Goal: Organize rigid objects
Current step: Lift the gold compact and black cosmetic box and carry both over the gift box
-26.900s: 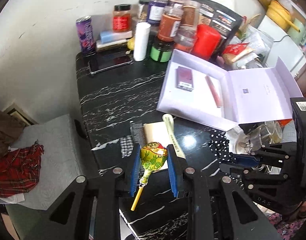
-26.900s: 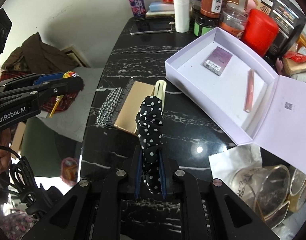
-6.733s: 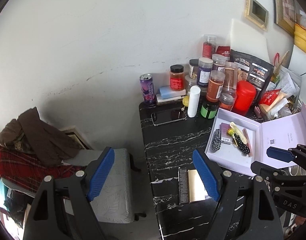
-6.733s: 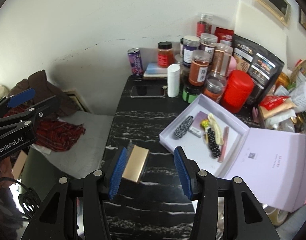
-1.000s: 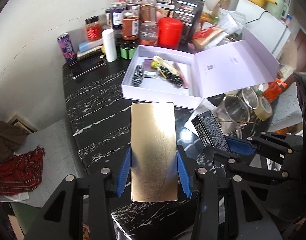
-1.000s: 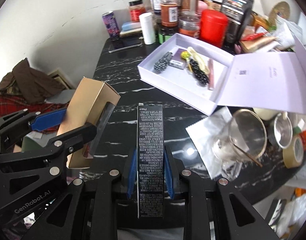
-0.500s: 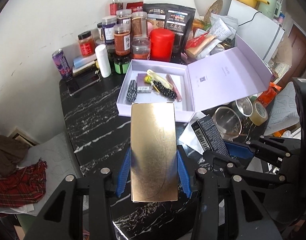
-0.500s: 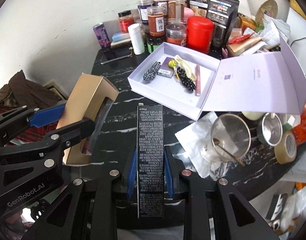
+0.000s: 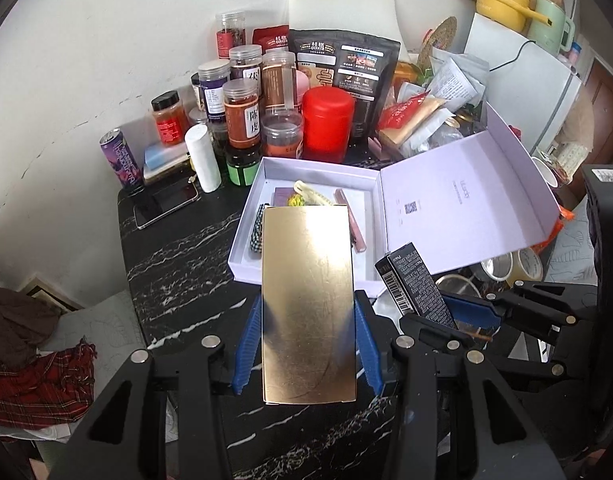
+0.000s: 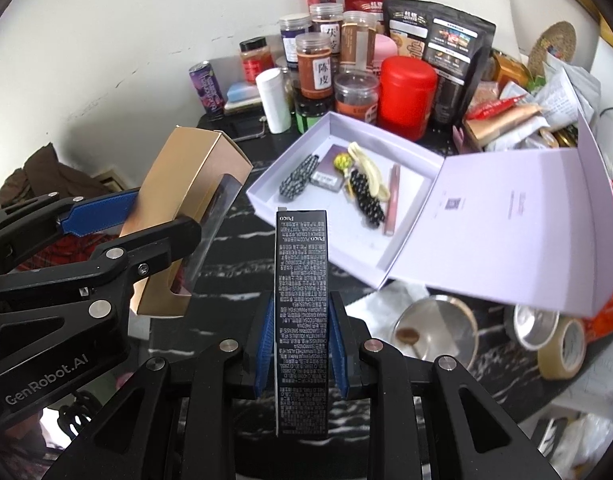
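Two grippers, gold box (image 9: 308, 304), black carton (image 10: 301, 320)

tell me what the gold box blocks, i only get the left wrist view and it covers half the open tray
Observer: In the right wrist view the gold box has a clear window panel on its side.
Operator: what lies in the tray behind it
Observer: A black polka-dot piece lies mid-tray in the lavender box, beside a cream clip.
Operator: right gripper good
Observer: The right gripper is shut on the black carton, pads on both long sides.
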Demonstrator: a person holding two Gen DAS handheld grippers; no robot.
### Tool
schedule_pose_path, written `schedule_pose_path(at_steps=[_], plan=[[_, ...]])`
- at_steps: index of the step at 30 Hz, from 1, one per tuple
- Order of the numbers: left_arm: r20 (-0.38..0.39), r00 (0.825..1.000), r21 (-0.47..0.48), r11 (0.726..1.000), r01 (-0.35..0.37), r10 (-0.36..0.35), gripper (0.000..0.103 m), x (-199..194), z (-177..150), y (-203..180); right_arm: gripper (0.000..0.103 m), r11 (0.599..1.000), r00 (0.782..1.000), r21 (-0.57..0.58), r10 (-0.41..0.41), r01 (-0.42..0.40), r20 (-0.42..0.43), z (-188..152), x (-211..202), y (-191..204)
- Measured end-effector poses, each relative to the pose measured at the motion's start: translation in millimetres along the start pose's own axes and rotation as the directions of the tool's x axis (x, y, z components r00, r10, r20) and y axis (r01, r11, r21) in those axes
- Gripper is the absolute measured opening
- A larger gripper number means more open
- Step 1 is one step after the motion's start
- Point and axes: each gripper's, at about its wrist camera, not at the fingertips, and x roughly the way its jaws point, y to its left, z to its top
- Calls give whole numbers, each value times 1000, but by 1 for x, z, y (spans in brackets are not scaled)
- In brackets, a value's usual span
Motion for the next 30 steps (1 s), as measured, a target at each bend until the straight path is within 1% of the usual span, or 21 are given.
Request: schedule_pose_path(at_steps=[14,21,30], plan=[[15,1000,-1,1000,-5,5,44,32,62,-4,25,1000,1000,-17,8,-7,22,60,10,-41],[23,1000,15,1000,-10,10,44,52,93,-3,25,1000,1000,-5,6,-6,29,90,21,-61],[3,1000,4,1000,-7,7,44,83,120,6,25,999,1000,42,-8,7,19,123,46,-85]])
